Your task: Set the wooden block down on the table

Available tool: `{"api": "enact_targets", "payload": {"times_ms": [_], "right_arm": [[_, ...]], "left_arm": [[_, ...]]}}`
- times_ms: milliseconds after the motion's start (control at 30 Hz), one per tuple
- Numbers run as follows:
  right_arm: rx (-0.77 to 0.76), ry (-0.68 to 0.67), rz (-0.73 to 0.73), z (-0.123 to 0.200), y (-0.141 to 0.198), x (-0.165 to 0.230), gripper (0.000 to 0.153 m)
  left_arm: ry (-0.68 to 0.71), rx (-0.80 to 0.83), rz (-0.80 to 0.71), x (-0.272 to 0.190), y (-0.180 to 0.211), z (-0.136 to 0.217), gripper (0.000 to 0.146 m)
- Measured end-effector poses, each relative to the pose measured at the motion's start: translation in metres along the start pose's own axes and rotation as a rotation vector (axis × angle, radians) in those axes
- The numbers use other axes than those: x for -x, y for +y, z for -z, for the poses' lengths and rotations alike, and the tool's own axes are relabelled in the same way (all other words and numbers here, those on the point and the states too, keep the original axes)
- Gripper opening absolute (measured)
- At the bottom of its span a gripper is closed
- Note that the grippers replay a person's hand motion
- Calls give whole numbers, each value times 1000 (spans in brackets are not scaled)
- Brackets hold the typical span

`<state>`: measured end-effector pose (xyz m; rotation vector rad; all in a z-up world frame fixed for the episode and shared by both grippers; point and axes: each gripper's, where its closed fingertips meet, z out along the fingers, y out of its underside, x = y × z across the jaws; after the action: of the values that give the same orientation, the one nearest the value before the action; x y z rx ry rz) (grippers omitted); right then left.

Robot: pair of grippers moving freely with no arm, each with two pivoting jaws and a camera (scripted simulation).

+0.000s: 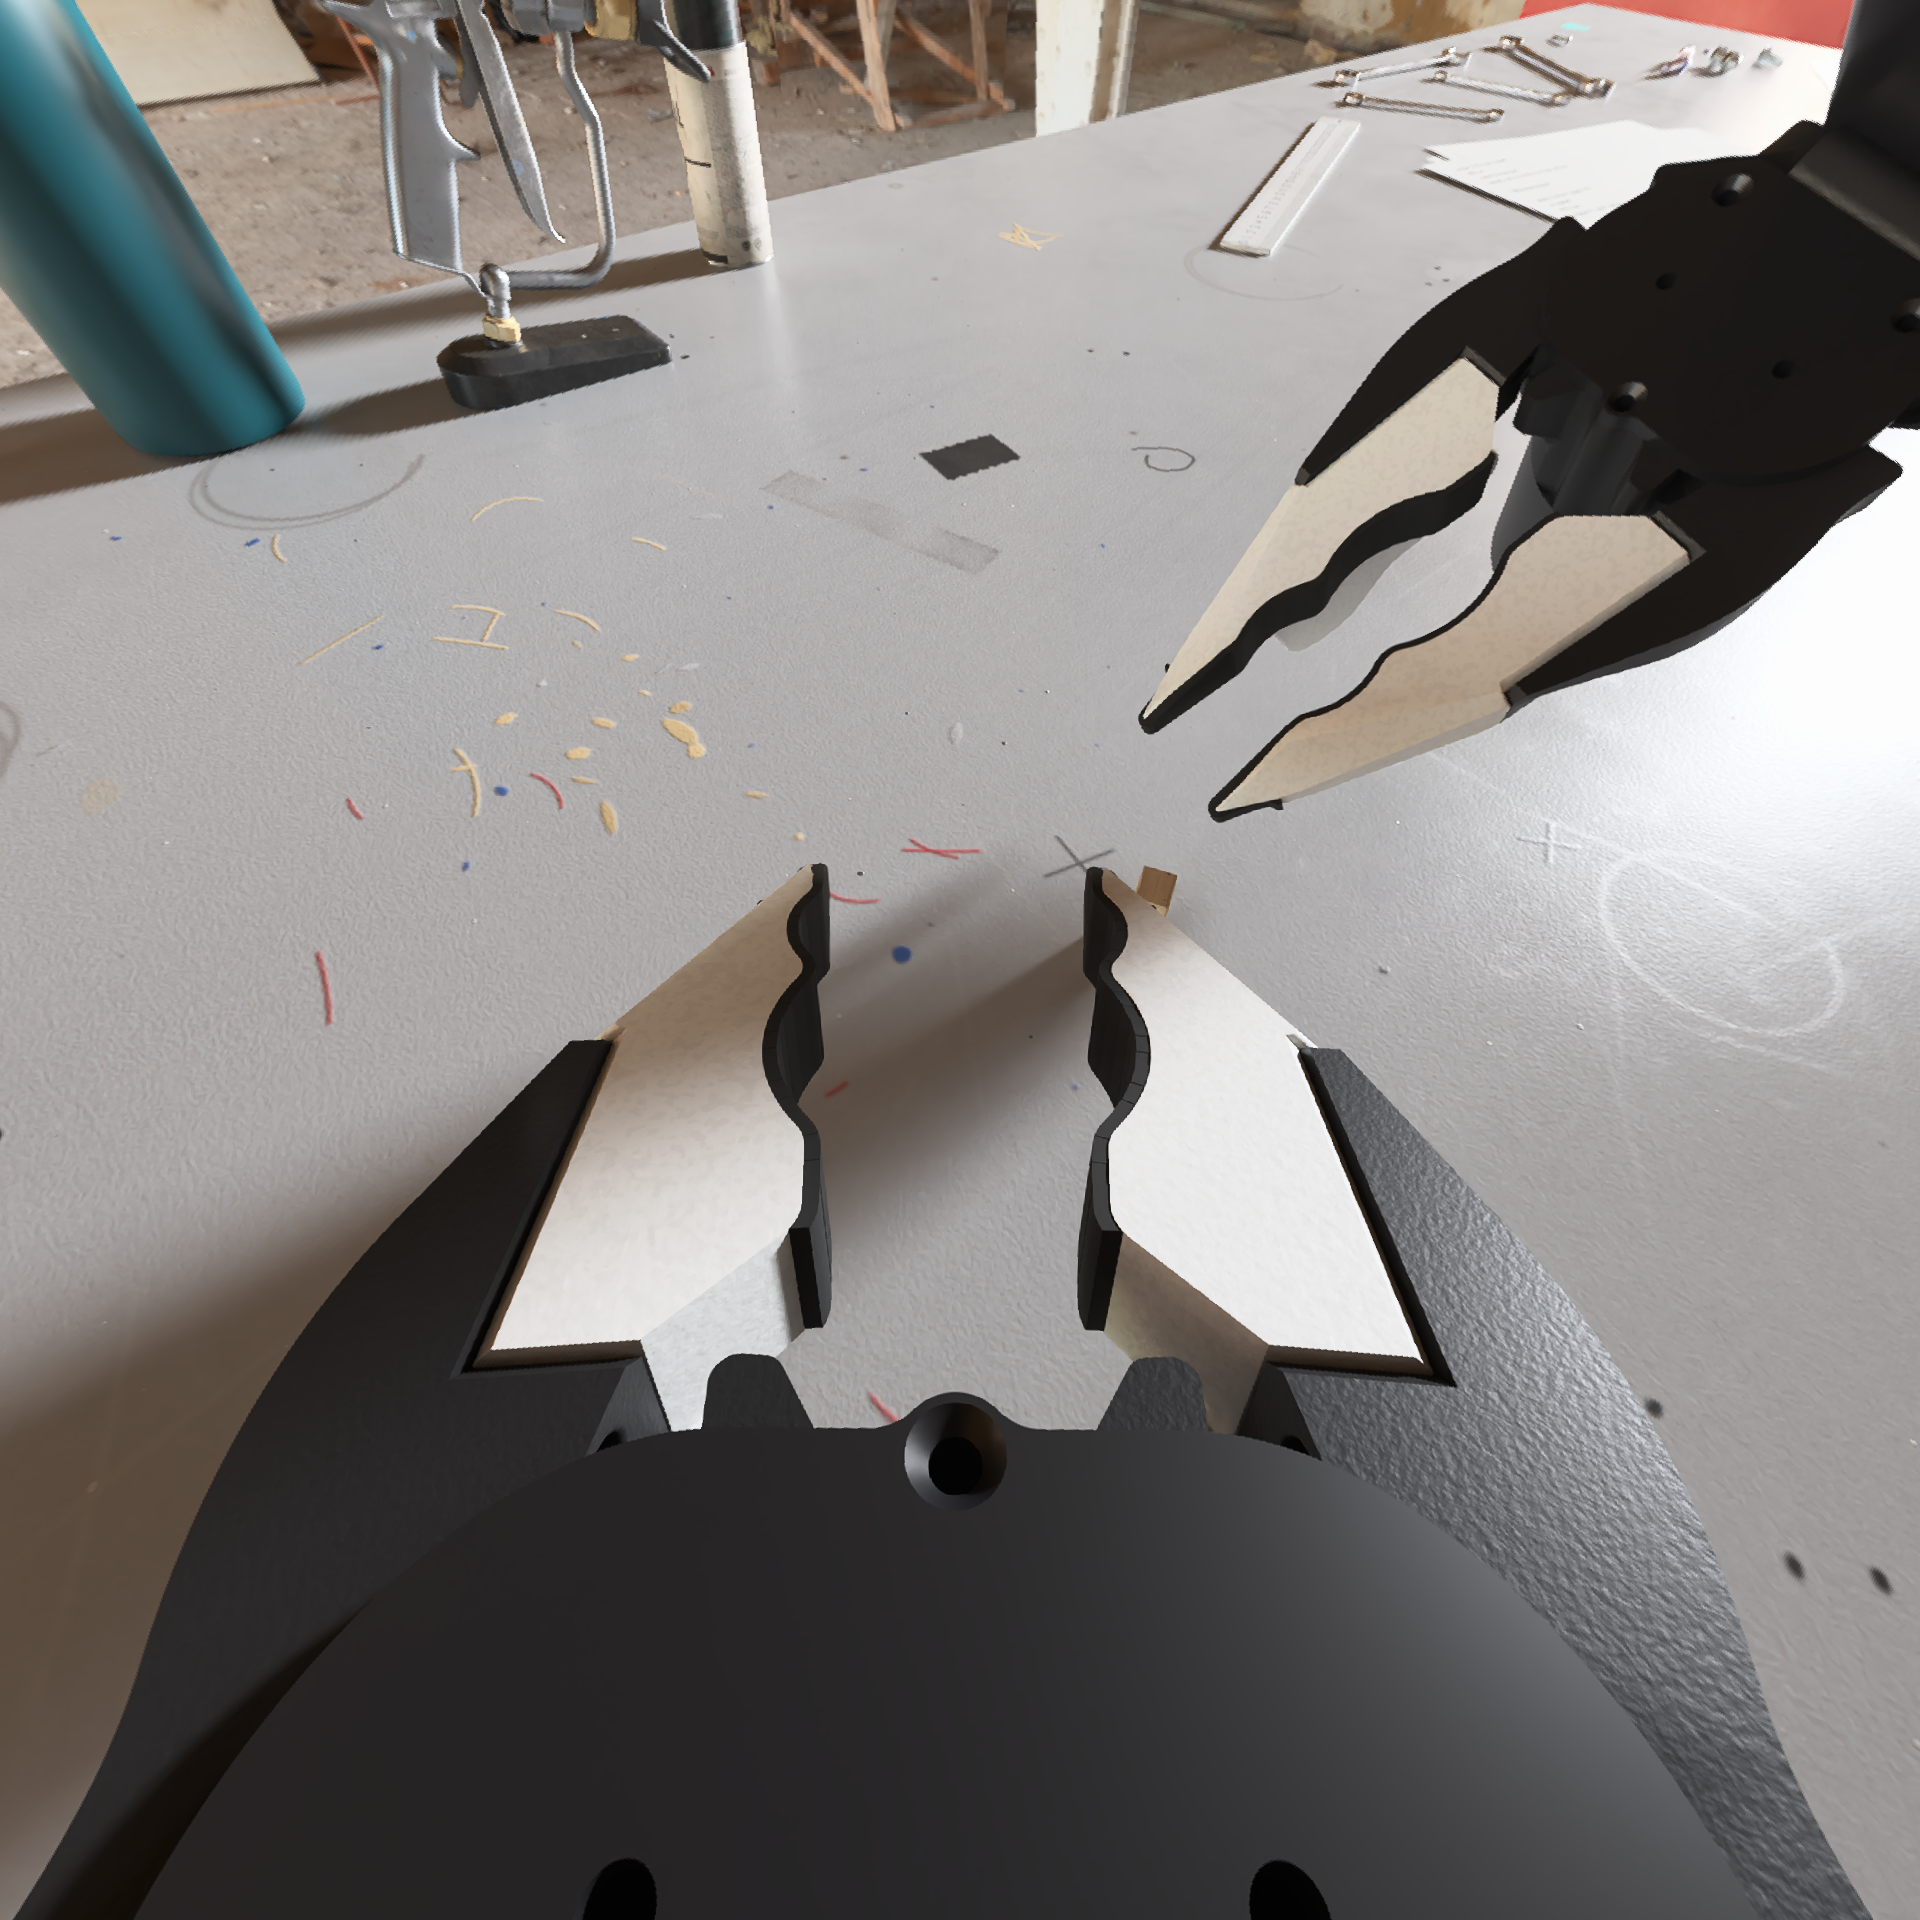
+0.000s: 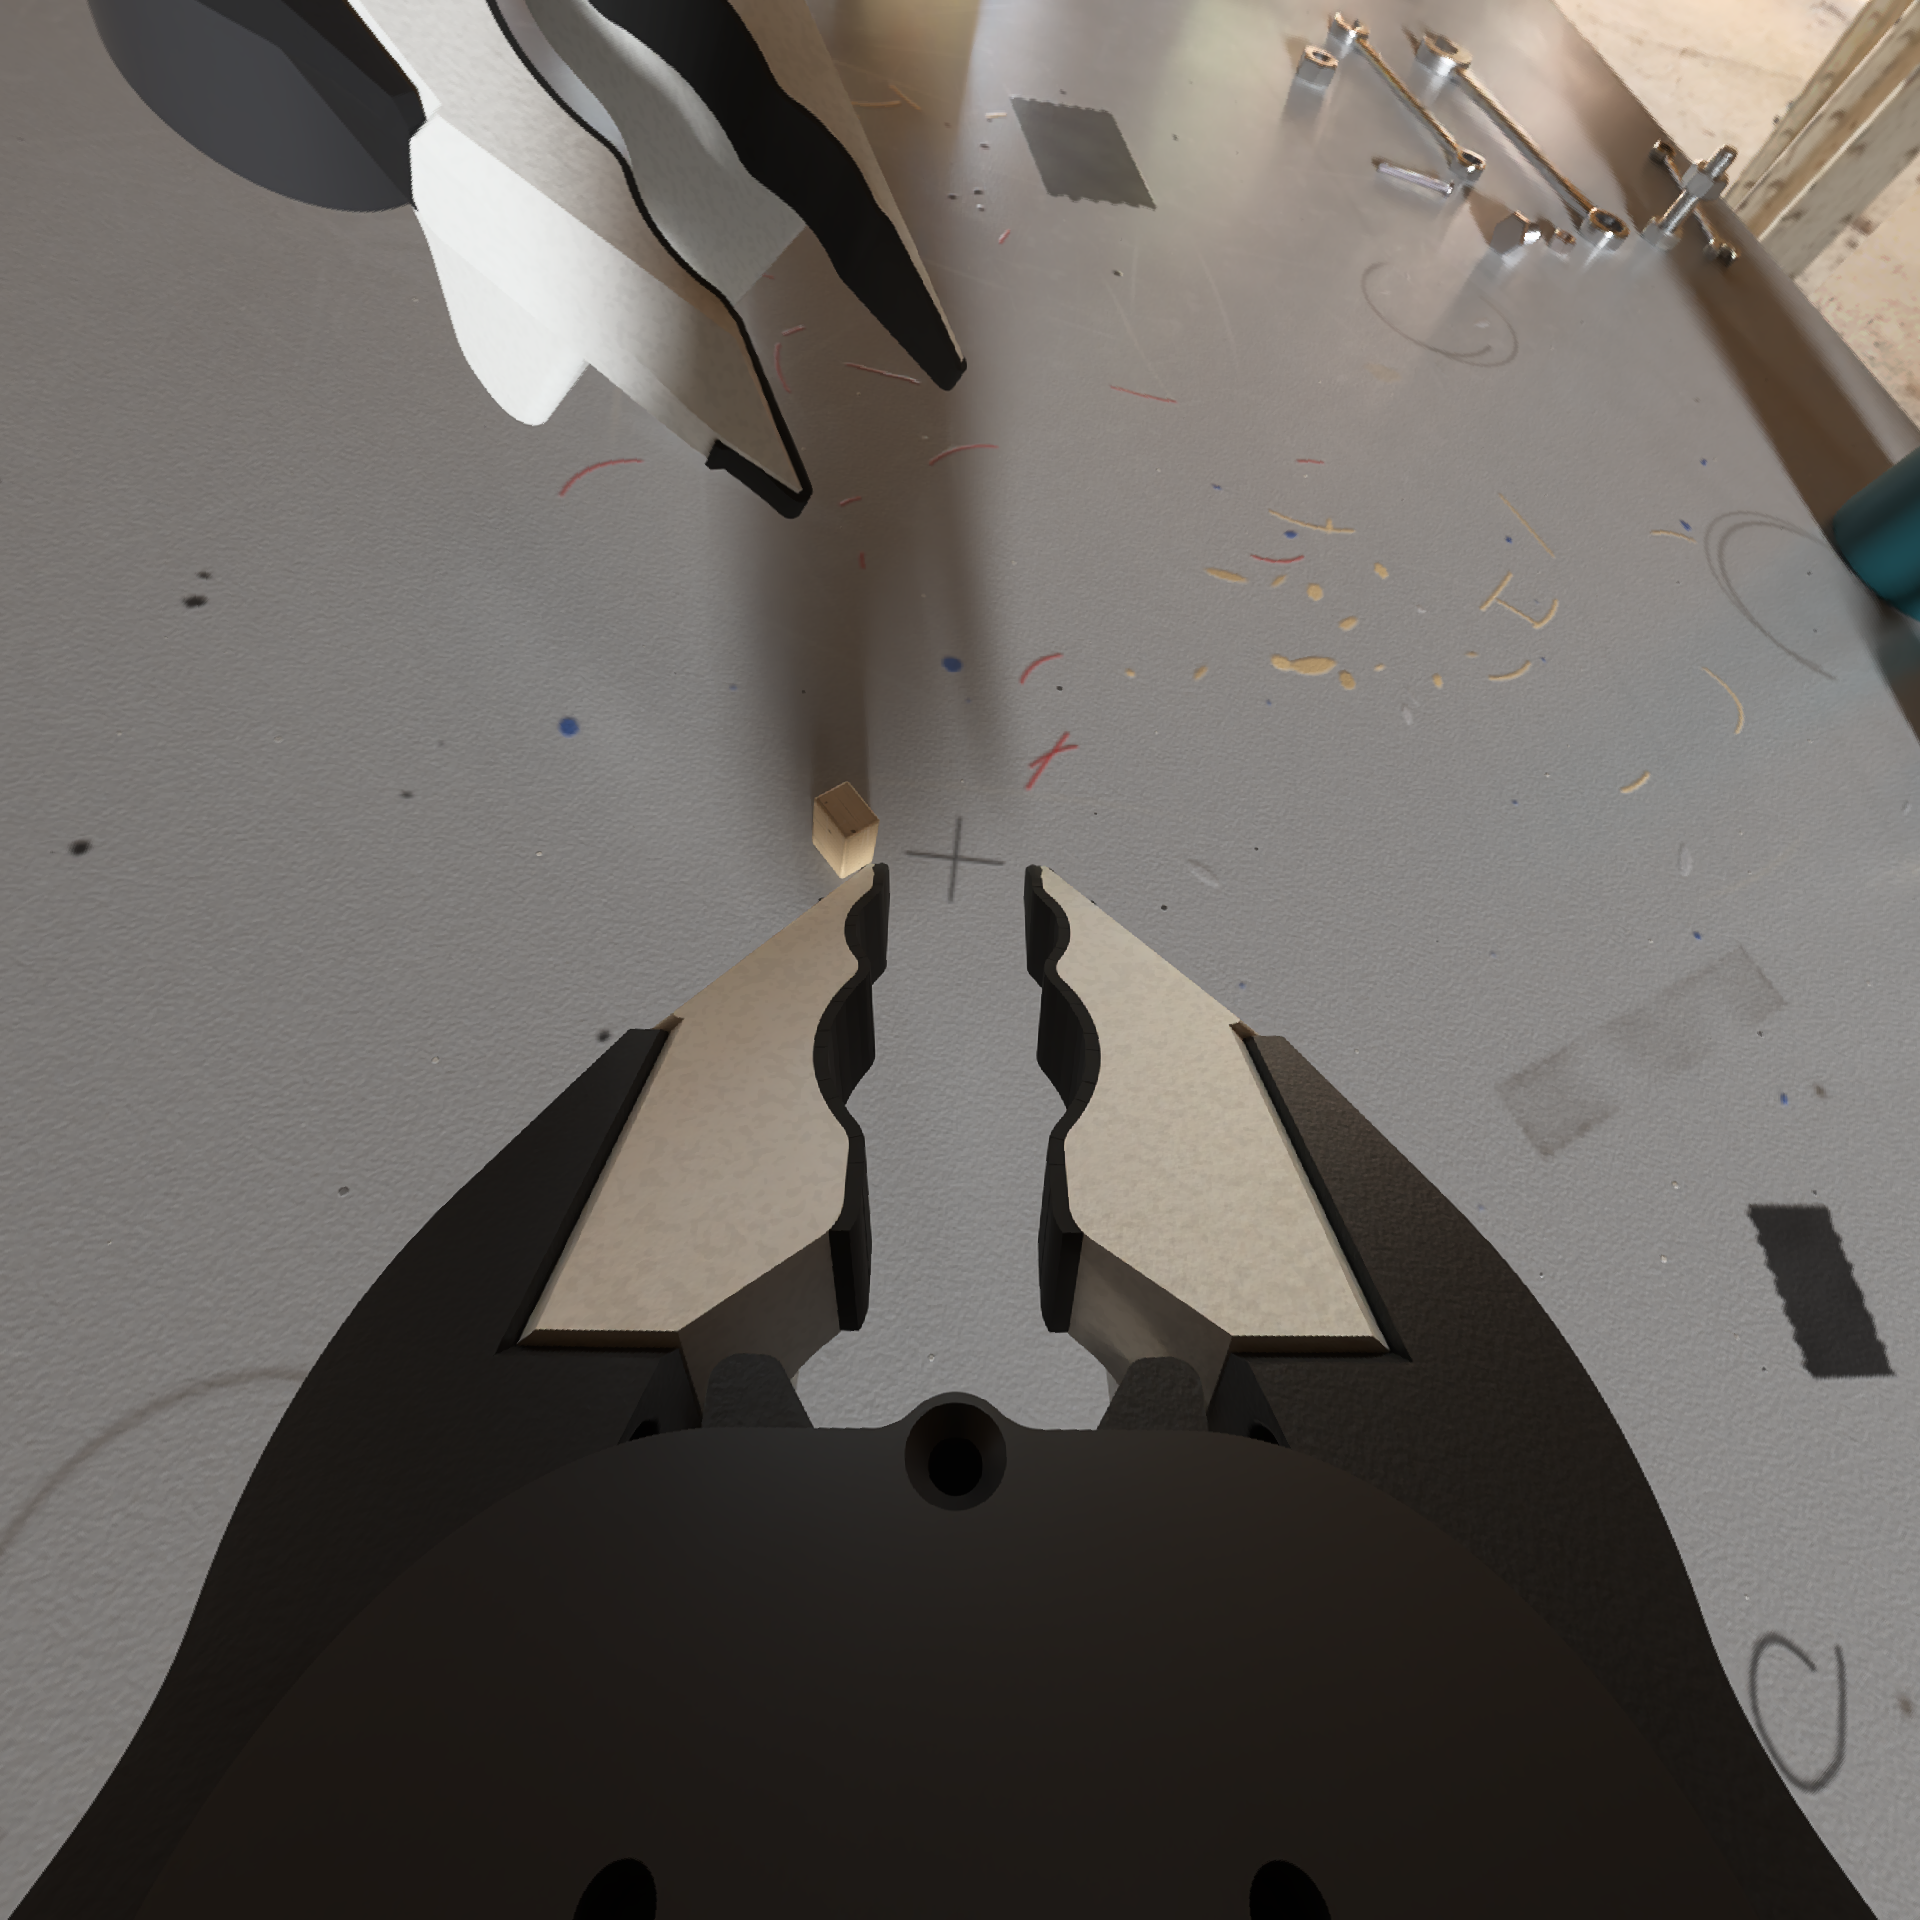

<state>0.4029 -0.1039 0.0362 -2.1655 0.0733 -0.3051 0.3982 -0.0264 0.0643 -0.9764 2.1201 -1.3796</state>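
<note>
A small wooden block [image 2: 845, 829] sits on the grey table [image 2: 312, 935] beside a pencilled cross, held by neither gripper. In the right wrist view it lies just past the left fingertip of my right gripper [image 2: 956, 878], which is open and empty. In the left wrist view only a corner of the block [image 1: 1156, 888] shows behind the right fingertip of my left gripper [image 1: 956, 883], also open and empty above the table. The right gripper [image 1: 1179, 764] shows at upper right there, and the left gripper [image 2: 871, 436] hangs at the top of the right wrist view.
A teal cylinder [image 1: 125, 229], a spray gun [image 1: 488, 187] on a black base, and a white can [image 1: 727, 156] stand along the far left edge. A ruler [image 1: 1288, 187], wrenches [image 1: 1455, 83] and papers [image 1: 1538, 166] lie at the far right. Paint flecks mark the table.
</note>
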Motion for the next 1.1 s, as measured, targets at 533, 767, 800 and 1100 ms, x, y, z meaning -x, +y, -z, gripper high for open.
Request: {"api": "enact_targets", "payload": {"times_ms": [533, 767, 800, 1100], "right_arm": [[39, 4, 13, -4, 5, 1, 29], [59, 5, 23, -6, 7, 2, 30], [60, 5, 24, -6, 7, 2, 30], [69, 5, 31, -7, 8, 3, 30]], "left_arm": [[-6, 14, -11, -1, 3, -1, 49], [-9, 19, -12, 0, 4, -2, 49], [-9, 19, -12, 0, 4, -2, 49], [-18, 18, -14, 1, 4, -1, 49]]}}
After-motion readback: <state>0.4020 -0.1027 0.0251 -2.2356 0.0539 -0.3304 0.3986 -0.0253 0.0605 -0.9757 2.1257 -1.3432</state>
